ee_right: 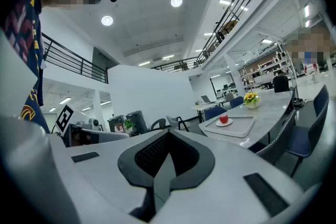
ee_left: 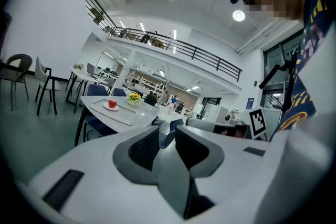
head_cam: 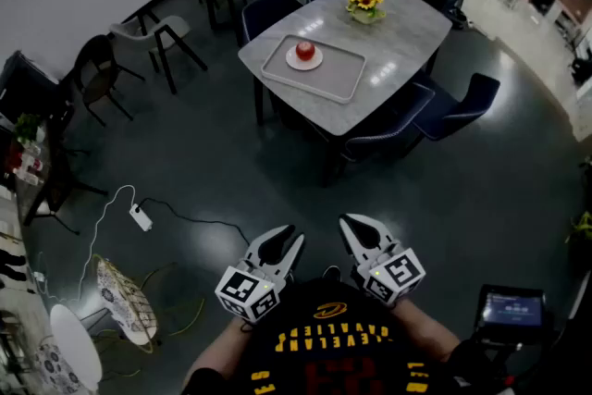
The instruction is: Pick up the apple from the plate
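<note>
Both grippers empty, well apart from the table.
White left gripper: ribbed dark pads partly apart. White right gripper: pads meeting at the tips. Glossy red apple sits on round white plate, at the left end of the grey rectangular tray, on the grey stone-look table; dark polished floor.

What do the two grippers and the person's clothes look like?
The left gripper and right gripper are light grey, with curved jaws lined by black ribbed pads. Each carries a white cube with black square markers. The person wears a dark shirt with yellow and red print.
</note>
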`<state>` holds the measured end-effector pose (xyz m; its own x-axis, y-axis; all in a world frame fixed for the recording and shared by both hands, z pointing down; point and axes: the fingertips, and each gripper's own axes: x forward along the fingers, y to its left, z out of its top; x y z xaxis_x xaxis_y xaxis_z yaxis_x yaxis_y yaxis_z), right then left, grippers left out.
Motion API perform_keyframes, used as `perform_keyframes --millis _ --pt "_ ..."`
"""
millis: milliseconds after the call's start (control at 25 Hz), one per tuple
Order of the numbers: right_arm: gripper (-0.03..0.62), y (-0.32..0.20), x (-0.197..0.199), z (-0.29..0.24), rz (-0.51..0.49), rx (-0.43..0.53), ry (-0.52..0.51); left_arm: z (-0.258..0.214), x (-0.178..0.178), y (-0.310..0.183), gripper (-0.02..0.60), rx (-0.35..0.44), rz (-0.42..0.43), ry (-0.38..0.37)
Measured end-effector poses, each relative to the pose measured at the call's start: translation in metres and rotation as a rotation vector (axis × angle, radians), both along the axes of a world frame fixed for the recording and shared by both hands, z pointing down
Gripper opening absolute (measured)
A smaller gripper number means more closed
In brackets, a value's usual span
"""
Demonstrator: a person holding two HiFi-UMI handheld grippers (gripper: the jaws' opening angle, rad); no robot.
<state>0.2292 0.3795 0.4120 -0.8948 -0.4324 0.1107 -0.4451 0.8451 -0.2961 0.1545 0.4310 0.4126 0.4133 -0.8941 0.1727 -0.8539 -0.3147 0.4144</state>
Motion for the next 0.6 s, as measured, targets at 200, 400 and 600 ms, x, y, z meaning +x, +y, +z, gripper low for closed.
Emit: perform_keyframes --millis 200,400,600 --pt "-0.003 -0.002 0.003 0.002 -0.005 -0.004 0.003 0.004 0.004 -0.002 0.087 0.018 0.004 -0.001" --pt "-0.003 -0.012 0.01 0.005 -0.01 -0.008 0.003 0.006 0.011 -0.011 0.087 0.013 0.0 -0.01" --pt "-0.003 -0.02 0.016 0.007 -0.014 -0.015 -0.027 0.008 0.019 -0.017 0.087 0.013 -0.008 -0.022"
